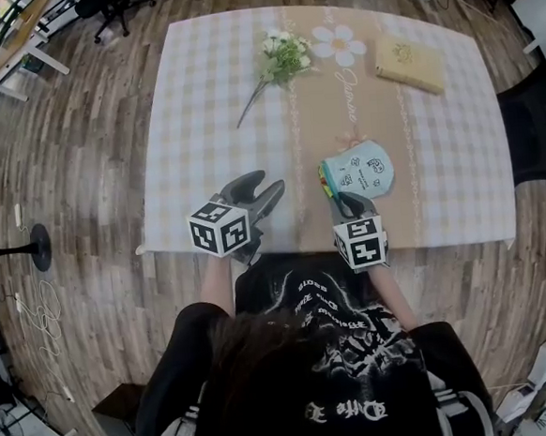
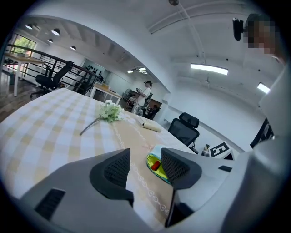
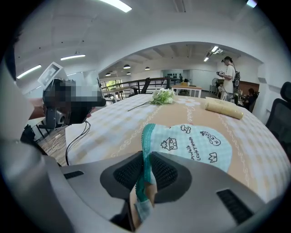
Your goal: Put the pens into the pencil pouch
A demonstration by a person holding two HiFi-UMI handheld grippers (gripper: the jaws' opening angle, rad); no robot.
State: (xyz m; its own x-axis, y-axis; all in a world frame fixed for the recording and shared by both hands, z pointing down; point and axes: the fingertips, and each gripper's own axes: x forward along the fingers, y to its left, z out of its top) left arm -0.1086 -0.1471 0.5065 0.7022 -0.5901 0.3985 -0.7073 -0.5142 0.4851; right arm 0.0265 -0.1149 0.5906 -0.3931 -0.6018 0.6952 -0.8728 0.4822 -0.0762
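The pouch (image 1: 363, 169) lay near right on the table (image 1: 200, 124), with pens (image 1: 326, 184) seemingly already in its mouth. The right gripper (image 3: 145, 172) pinched its zip edge. The left gripper (image 2: 144, 160) hung wide and empty to its left. Closing it looked next, which would need that edge held steady.

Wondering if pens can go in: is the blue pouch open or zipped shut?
Open: the pouch gapes at its mouth, showing green lining and something red inside.
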